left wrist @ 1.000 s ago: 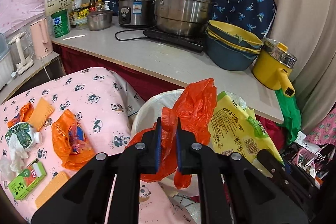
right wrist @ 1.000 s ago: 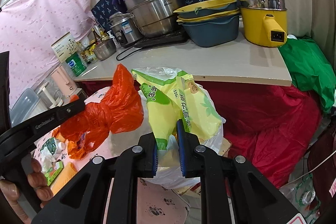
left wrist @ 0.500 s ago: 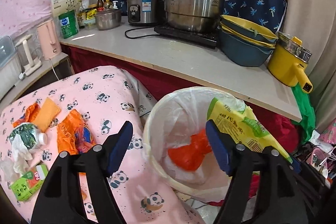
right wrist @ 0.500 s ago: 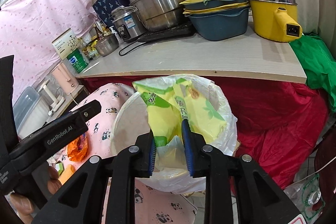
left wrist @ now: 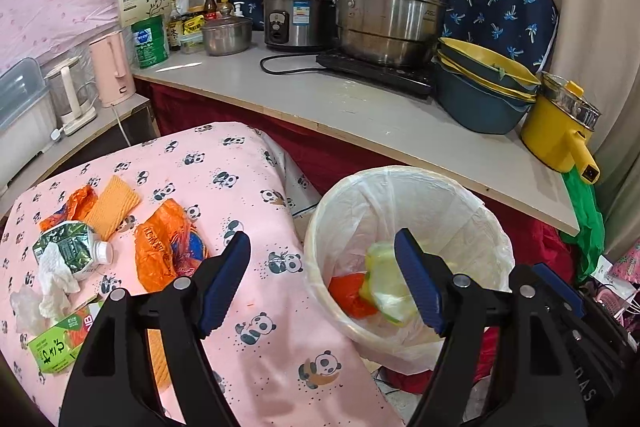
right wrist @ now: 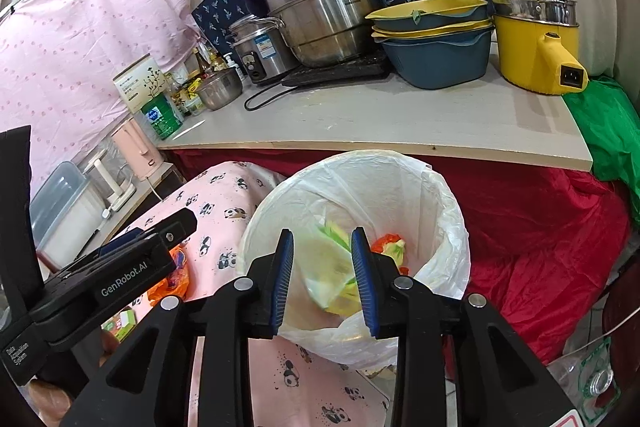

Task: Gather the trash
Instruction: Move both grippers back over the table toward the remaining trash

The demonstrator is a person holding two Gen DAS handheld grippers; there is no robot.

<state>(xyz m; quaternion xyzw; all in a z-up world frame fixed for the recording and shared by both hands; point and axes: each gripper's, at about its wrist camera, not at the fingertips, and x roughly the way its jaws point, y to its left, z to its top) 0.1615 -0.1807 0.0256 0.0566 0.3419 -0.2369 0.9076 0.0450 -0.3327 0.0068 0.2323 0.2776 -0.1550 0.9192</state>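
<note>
Both wrist views look forward and down past their fingers, near the bin [left wrist: 404, 211] [right wrist: 352, 187], sharing it and the counter [left wrist: 360, 115] [right wrist: 380, 123] beyond.

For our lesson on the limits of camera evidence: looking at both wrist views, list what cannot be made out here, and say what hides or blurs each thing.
1. Yellow-green bag in the bin: motion-blurred in both views; print unreadable.
2. Orange bag in the bin: mostly covered by the yellow-green bag.
3. Green carton, left wrist view: partly hidden behind the left gripper.
4. Bin's base: hidden by the right gripper in the right wrist view.
5. Bottle labels on the counter: too small.
</note>
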